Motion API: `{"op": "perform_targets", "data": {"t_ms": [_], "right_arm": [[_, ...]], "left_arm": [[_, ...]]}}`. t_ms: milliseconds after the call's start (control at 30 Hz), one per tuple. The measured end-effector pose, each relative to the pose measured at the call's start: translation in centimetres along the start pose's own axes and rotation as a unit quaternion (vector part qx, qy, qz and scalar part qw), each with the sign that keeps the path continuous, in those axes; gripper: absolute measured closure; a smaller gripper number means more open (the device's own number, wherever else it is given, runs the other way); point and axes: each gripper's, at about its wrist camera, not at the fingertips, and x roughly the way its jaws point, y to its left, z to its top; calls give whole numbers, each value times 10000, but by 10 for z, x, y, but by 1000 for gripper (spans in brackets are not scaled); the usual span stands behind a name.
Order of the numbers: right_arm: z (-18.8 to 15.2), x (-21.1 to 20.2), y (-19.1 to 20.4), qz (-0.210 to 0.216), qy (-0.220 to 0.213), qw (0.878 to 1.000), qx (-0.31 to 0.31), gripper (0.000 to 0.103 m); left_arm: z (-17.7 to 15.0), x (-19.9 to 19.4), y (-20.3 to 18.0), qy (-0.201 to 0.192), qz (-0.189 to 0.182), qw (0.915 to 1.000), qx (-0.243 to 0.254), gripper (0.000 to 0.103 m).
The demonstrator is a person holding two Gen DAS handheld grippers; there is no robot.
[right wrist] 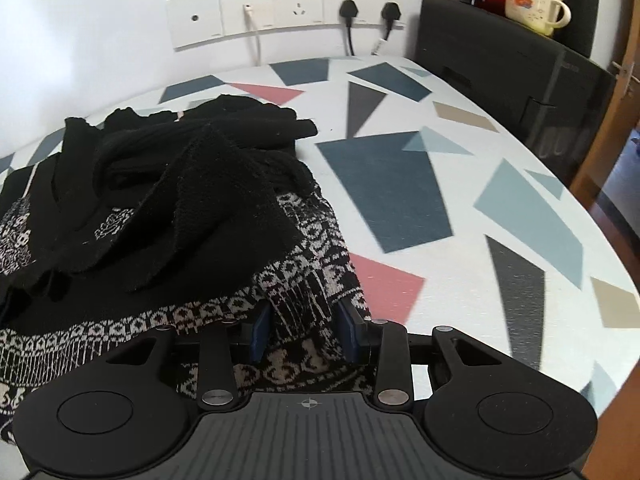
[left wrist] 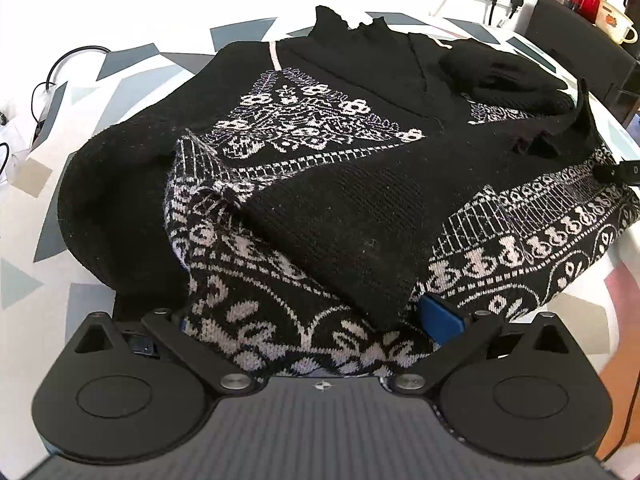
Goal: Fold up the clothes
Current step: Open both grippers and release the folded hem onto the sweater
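A black knitted sweater (left wrist: 340, 184) with white patterns lies on the table, its sleeves folded across the body. In the left wrist view my left gripper (left wrist: 308, 320) has its blue pads wide apart, with the patterned hem lying between them. In the right wrist view the sweater (right wrist: 168, 208) fills the left half, a black sleeve bunched on top. My right gripper (right wrist: 304, 336) has its blue pads closed on a fold of the patterned hem at the sweater's right corner. The right gripper also shows as a black tip at the right edge of the left wrist view (left wrist: 620, 172).
The table (right wrist: 460, 208) has a white cloth with coloured geometric shapes. A wall socket strip (right wrist: 280, 12) with plugged cables is behind. A black case (right wrist: 520, 80) with a cream mug (right wrist: 532, 4) and a red item stands at the back right. Cables (left wrist: 52, 80) lie at the far left.
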Motion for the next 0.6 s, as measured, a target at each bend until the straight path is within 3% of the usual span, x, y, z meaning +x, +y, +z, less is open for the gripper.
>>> {"op": "perform_targets", "data": {"t_ms": [33, 100, 133, 167, 267, 333, 400, 500, 600], "right_arm": [[1, 0, -4, -6, 25, 10000, 54, 63], [6, -2, -11, 119, 107, 9996, 250, 39], [12, -8, -12, 290, 68, 9985, 456, 17], [19, -19, -14, 476, -192, 9966, 646, 7], [43, -57, -20, 883, -1233, 9831, 1027, 1], [66, -76, -25, 907, -1908, 9715, 1076, 1], [89, -82, -31, 778, -2268, 9642, 1134, 1], [124, -62, -46, 877, -2044, 9654, 1358, 1], [132, -26, -61, 967, -1691, 9623, 1897, 1]], "left_arm": [[3, 1, 6, 48, -33, 10000, -38, 0], [6, -5, 11, 83, -164, 9998, -103, 0], [8, -9, 15, 56, -256, 9996, -145, 1], [10, -13, 19, 29, -347, 9992, -188, 1], [13, -31, 29, -183, -487, 9982, -301, 1], [12, -43, 36, -269, -559, 9967, -516, 1], [11, -54, 43, -341, -669, 9947, -707, 1], [14, -67, 42, -480, -615, 9943, -726, 1], [16, -76, 35, -733, -127, 9951, -657, 1]]}}
